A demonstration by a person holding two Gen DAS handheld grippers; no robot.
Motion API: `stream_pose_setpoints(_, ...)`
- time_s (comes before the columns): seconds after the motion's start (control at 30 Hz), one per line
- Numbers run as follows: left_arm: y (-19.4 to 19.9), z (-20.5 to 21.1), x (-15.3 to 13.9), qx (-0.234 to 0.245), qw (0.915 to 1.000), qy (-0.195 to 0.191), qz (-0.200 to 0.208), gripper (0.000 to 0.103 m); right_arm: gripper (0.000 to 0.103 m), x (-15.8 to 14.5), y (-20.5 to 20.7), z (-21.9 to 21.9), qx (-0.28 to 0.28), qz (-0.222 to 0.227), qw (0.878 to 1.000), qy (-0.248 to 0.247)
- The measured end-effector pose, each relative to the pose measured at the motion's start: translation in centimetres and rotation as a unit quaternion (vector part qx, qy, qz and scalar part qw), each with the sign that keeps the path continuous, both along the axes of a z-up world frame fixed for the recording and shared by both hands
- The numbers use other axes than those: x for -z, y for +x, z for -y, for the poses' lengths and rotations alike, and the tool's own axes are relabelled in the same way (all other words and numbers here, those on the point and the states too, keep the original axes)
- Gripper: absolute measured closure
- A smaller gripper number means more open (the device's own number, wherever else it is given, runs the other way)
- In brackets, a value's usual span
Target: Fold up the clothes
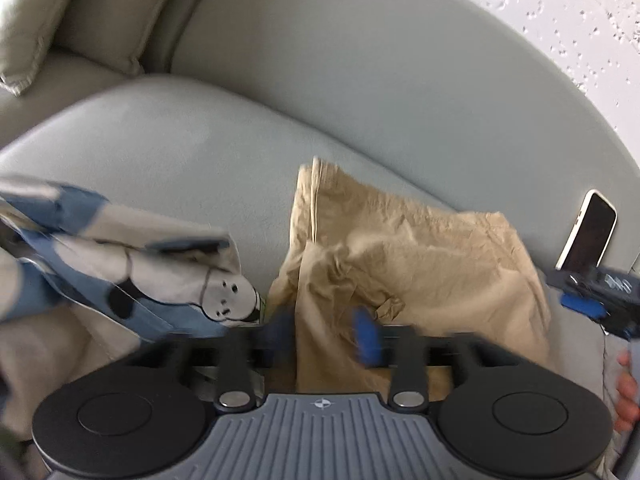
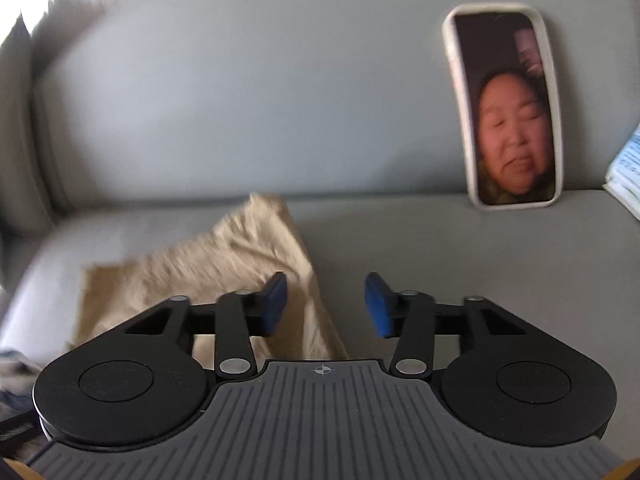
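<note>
A tan garment (image 1: 408, 248) lies crumpled on the grey sofa seat (image 1: 160, 148). My left gripper (image 1: 326, 334) is open, and a fold of the tan cloth hangs between its blue pads without being pinched. The tan garment also shows in the right wrist view (image 2: 224, 264), left of centre. My right gripper (image 2: 326, 306) is open and empty, just above the garment's right edge. It also shows at the right edge of the left wrist view (image 1: 592, 300).
A blue and white patterned garment (image 1: 120, 264) lies bunched at the left. A phone in a white case (image 2: 504, 108) leans upright against the sofa back (image 2: 240, 100). A folded printed item (image 2: 626, 172) sits at the far right. A cushion (image 1: 60, 12) rests at the back left.
</note>
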State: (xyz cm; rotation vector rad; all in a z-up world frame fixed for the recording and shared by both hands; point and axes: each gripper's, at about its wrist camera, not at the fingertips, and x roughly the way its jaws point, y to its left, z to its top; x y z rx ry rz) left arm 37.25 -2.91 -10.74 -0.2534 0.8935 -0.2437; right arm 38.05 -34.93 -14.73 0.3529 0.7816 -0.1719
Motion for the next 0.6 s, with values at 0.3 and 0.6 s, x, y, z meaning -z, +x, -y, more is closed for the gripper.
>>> stream_pose_setpoints(0.3, -4.3, 1.0, -3.1, 0.034, 0.9988, 0.026, 0.024, 0.055, 0.076, -0.6, -7.1, 1.4, -0.075, -0.036, 0.996, 0.009)
stream_pose_setpoints(0.6, -8.4, 8.0, -1.2, 0.207, 0.976, 0.065, 0.024, 0.061, 0.076, 1.8, -4.2, 0.8, -0.076, -0.035, 0.994, 0.071)
